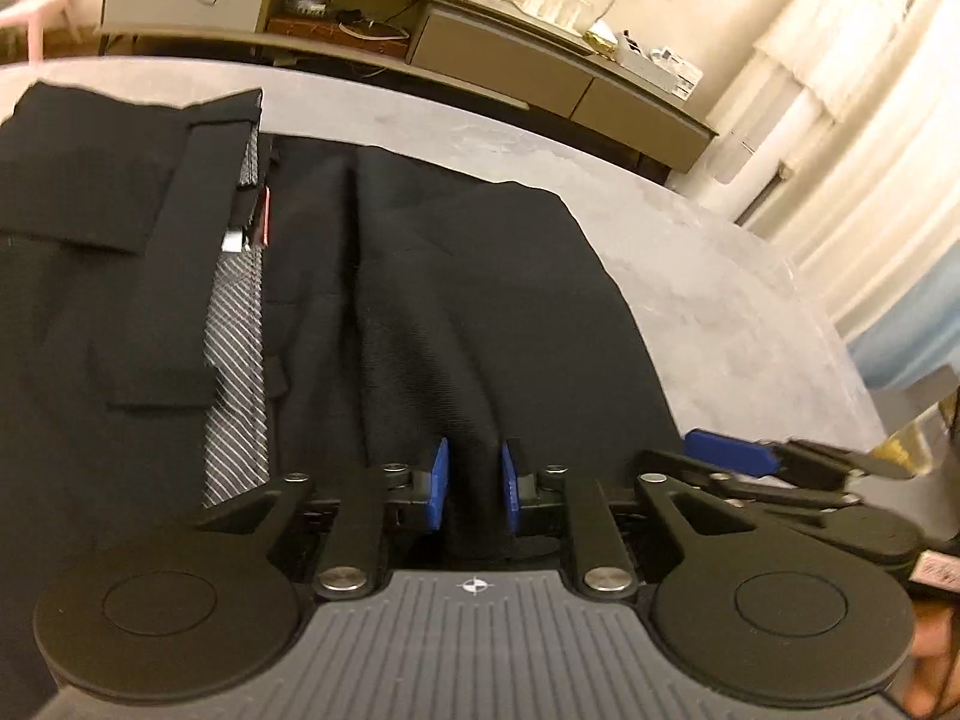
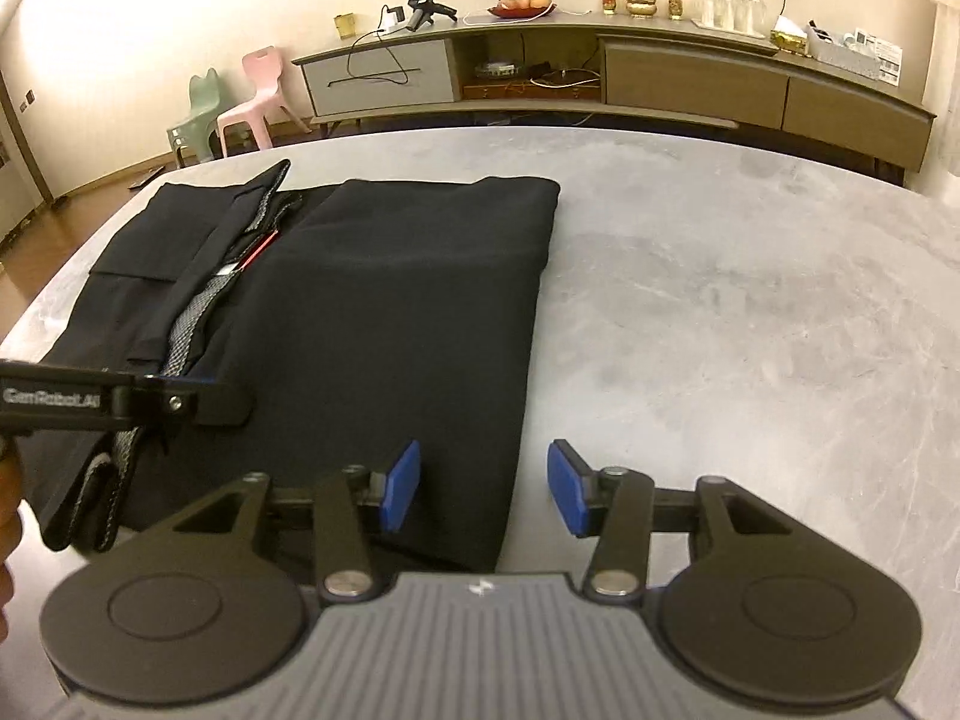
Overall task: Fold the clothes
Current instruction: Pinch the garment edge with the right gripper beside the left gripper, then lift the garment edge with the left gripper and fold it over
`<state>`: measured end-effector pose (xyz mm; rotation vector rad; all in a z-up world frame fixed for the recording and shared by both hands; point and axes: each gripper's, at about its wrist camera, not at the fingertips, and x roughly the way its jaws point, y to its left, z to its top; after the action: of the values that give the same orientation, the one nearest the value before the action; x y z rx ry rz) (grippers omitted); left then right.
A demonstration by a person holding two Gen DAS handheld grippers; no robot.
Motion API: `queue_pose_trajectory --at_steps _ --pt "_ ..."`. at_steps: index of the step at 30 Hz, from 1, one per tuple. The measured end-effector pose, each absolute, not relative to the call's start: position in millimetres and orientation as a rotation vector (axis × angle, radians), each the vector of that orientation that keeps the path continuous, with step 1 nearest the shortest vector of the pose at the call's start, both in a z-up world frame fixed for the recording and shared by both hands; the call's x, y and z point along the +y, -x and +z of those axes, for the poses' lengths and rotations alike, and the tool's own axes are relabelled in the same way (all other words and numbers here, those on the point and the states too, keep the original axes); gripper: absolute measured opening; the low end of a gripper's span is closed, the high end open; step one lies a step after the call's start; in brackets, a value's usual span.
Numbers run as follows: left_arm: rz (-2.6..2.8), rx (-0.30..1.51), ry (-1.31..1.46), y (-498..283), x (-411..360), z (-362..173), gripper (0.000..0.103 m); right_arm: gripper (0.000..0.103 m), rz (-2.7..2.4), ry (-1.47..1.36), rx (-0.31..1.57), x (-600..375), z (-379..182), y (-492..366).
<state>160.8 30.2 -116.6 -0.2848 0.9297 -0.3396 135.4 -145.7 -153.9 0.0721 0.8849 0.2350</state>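
Grey marbled table under dark trousers, sideboard behind.

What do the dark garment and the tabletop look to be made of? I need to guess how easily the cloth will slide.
The dark garment looks like a woven suiting fabric, matte, with a fine ribbed weave visible near the left gripper; a striped grey lining shows inside. The tabletop looks like smooth grey stone or a stone-look laminate, mottled and faintly glossy; which one is unclear.

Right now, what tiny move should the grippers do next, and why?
Probably close the right gripper on the trousers' edge. It hangs open over that edge, while the left gripper seems to pinch a fold already, so both could lift together.
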Motion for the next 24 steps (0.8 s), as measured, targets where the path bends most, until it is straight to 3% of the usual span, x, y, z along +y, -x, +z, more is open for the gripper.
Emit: queue_pose_trajectory --at_steps 4,6,10,12,14,15,16,18,20,24 --pt "-0.321 0.939 0.266 -165 29 -124 0.019 0.048 0.227 -0.084 0.892 -146 -159 -136" --pt "-0.299 0.938 0.245 -164 29 -126 0.019 0.056 0.219 -0.092 0.891 -146 -158 -135" --pt "-0.273 0.924 0.19 -160 29 -122 0.02 0.057 0.221 -0.11 0.882 -145 -153 -127" --pt "-0.255 0.911 0.151 -156 27 -118 0.027 0.057 0.225 -0.098 0.893 -141 -154 -122" --pt "-0.225 0.88 0.103 -152 25 -112 0.055 0.057 0.228 -0.085 0.902 -137 -154 -117" --pt "-0.207 0.858 0.082 -149 25 -108 0.059 0.057 0.228 -0.075 0.9 -135 -156 -116" --pt "-0.192 0.832 0.057 -148 25 -103 0.061 0.055 0.227 -0.062 0.896 -132 -157 -114" --pt "-0.163 0.774 0.013 -144 26 -90 0.064 0.024 0.226 -0.026 0.873 -126 -155 -112" --pt "-0.16 0.709 -0.015 -143 23 -72 0.078 0.009 0.215 0.006 0.839 -122 -151 -108" --pt "-0.283 0.648 -0.054 -162 -5 -34 0.083 0.007 0.2 0.1 0.717 -110 -133 -92"
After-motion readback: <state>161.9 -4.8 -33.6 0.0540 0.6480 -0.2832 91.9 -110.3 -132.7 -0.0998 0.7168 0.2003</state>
